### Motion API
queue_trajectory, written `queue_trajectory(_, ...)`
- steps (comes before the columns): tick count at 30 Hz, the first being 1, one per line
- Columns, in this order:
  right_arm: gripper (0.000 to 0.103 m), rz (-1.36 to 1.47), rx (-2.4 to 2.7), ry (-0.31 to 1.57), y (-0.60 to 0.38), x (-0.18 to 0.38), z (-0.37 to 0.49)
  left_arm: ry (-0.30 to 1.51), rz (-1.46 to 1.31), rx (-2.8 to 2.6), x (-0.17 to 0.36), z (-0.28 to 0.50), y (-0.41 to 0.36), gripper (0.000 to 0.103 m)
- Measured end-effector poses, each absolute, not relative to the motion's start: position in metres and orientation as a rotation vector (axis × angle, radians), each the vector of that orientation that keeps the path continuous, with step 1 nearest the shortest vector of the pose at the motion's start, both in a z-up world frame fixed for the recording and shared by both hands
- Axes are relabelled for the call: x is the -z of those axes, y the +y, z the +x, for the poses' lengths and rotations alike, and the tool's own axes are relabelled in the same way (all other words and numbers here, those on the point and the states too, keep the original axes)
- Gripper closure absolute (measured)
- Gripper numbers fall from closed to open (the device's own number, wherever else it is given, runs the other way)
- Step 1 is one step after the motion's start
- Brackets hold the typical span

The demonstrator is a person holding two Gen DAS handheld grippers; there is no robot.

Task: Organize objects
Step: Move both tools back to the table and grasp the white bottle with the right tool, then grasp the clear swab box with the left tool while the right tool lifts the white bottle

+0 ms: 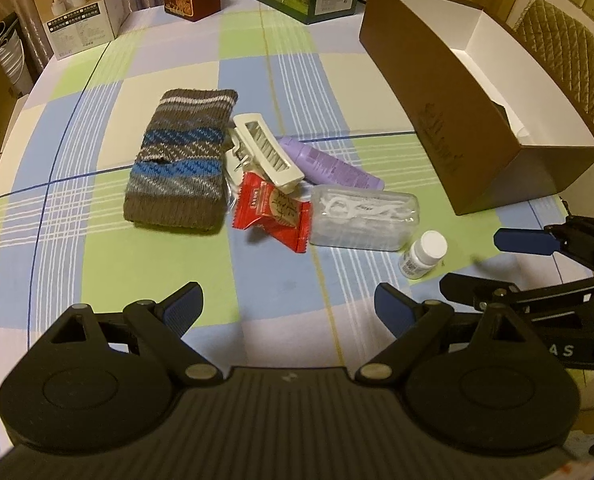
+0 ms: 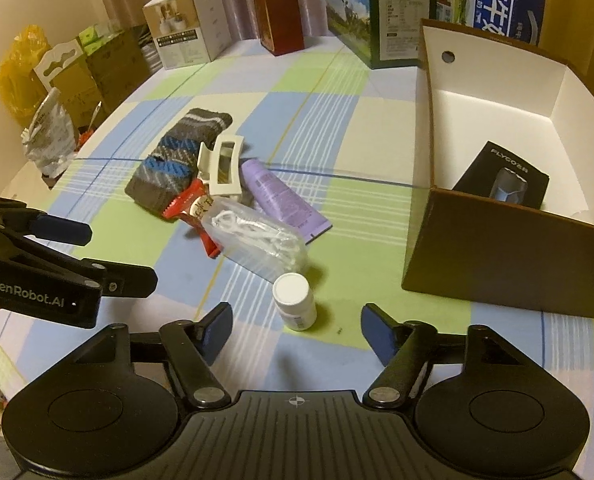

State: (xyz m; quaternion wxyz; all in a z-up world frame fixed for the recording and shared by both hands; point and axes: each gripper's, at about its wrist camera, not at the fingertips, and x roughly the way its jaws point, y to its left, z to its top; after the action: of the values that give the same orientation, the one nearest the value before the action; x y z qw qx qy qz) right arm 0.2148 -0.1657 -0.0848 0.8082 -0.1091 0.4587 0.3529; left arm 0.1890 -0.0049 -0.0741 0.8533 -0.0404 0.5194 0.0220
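Both tools spread wide, gripping nothing: our left tool (image 1: 289,312) hovers over bare bench (image 1: 97,248), our right tool (image 2: 296,330) just short of the white pill bottle (image 2: 295,301). Beyond it: floss-pick case (image 2: 257,240), red snack packet (image 1: 273,212), purple tube (image 2: 281,196), hair clip (image 1: 267,152), knit sleeve (image 1: 181,160). Brown box (image 2: 497,264) on our right holds a black shaver carton (image 2: 505,186).

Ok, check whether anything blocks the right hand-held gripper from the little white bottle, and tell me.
Nothing visible does. The white bottle stands upright on the tablecloth just ahead of the open right hand-held gripper, with bare cloth between. The clear floss-pick box lies beyond the bottle, not in the path.
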Motion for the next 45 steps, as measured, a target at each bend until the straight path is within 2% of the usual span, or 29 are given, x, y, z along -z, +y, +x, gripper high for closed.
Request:
queue_trajectory(4, 0.05, -0.238, -0.752, 0.983, -0.161, 0.093, 0.217, 1.1, -0.086, -0.054, 0.078, 0.19, 0.0, 0.013)
queue_trajectory(10, 0.057, -0.243, -0.758, 0.966, -0.151, 0.103, 0.22, 1.109, -0.082, -0.06, 0.085, 0.192, 0.003, 0.013)
queue_trajectory(12, 0.064, -0.242, -0.758, 0.958, -0.148, 0.106, 0.221, 1.109, -0.08, -0.058, 0.086, 0.193, 0.003, 0.013)
queue_trajectory(14, 0.081, -0.245, -0.761, 0.953, -0.146, 0.109, 0.223, 1.105, -0.081, -0.053, 0.087, 0.195, 0.003, 0.013)
queue_trajectory(21, 0.081, -0.226, -0.702, 0.949, -0.159, 0.107, 0.226, 1.079, -0.083, -0.003, 0.089, 0.205, -0.005, 0.013)
queue_trajectory(39, 0.082, -0.058, -0.359, 0.953, -0.268, 0.086, 0.252, 1.07, 0.002, 0.138, 0.111, 0.261, -0.056, 0.011)
queue_trajectory(43, 0.082, -0.047, -0.338, 0.954, -0.279, 0.084, 0.253, 1.072, 0.012, 0.128, 0.117, 0.269, -0.059, 0.013)
queue_trajectory(45, 0.082, -0.041, -0.334, 0.955, -0.285, 0.083, 0.253, 1.068, 0.019, 0.124, 0.118, 0.271, -0.06, 0.018)
